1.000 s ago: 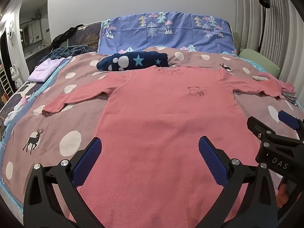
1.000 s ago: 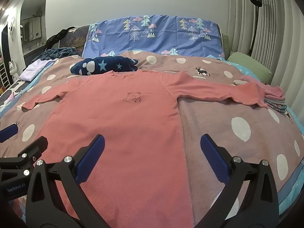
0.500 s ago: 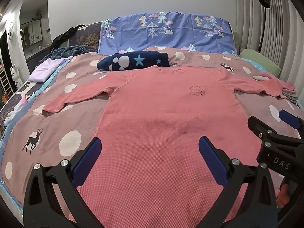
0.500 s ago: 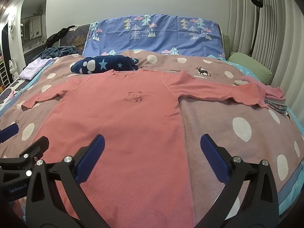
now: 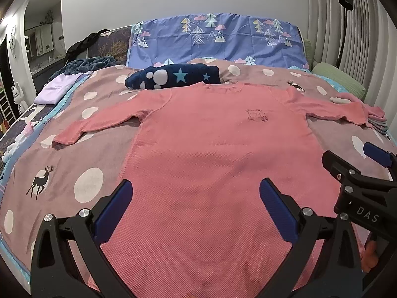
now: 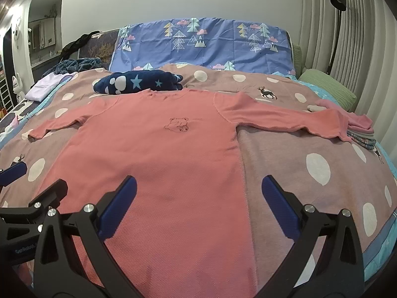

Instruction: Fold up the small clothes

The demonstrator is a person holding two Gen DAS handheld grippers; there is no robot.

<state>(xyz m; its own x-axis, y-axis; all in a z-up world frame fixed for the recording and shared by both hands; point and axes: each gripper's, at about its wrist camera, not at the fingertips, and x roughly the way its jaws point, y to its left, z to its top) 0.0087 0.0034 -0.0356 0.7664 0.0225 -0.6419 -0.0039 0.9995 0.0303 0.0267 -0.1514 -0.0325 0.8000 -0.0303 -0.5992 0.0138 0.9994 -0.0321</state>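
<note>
A pink shirt (image 5: pixel 213 149) lies flat and face up on the bedspread (image 5: pixel 99 149), filling the middle of both frames, with its two sleeves spread out to the left and right edges. The left gripper (image 5: pixel 196 208) is spread wide and holds nothing; it hangs above the lower part of the shirt. The right gripper (image 6: pixel 198 203) is also wide apart and empty, above the shirt's right side seam. The fabric looks like a thin waffle knit, so I judge it light, soft and limp, not slippery; it will sag and wrinkle if lifted at one point only. A good place to pinch is the cuff of a sleeve (image 6: pixel 340 126) or the shoulder seam, to bring the sleeve across the chest first.
</note>
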